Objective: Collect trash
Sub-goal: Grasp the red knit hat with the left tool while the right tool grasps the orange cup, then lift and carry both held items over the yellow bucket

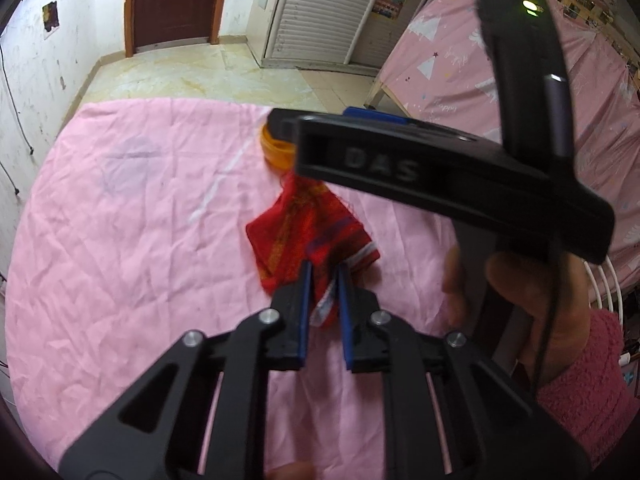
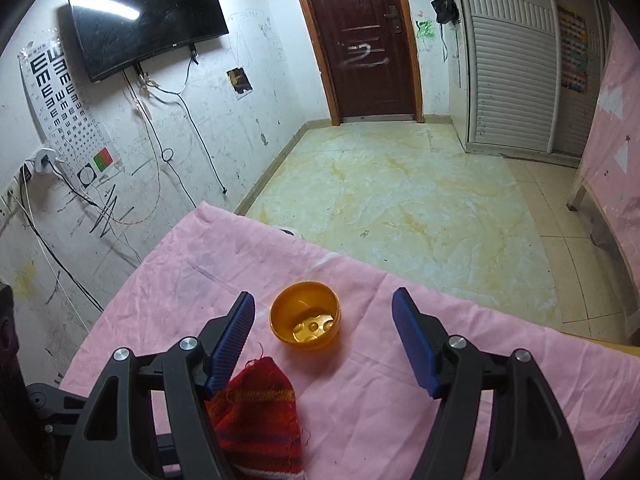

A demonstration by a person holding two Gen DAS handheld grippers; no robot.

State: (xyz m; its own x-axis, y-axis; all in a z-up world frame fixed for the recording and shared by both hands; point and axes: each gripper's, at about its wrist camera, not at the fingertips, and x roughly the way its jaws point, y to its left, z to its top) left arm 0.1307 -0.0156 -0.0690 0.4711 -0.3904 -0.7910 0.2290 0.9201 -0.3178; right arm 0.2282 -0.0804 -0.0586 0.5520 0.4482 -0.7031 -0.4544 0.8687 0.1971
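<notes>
Left gripper [image 1: 323, 280] clamps the red knitted cloth [image 1: 308, 224] mid-table [image 1: 120, 220]; right gripper [image 2: 324, 336], jaws wide, hovers before the orange bowl [image 2: 305, 316] near the far edge. Lift straight, keeping hold.

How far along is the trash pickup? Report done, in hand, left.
Done: nothing shows as collected yet. In hand: the left gripper is shut on the red cloth, which still lies on the pink sheet. Left: the orange bowl, untouched between the open right gripper fingers.

orange bowl [image 1: 276, 152] perhaps half hidden
</notes>
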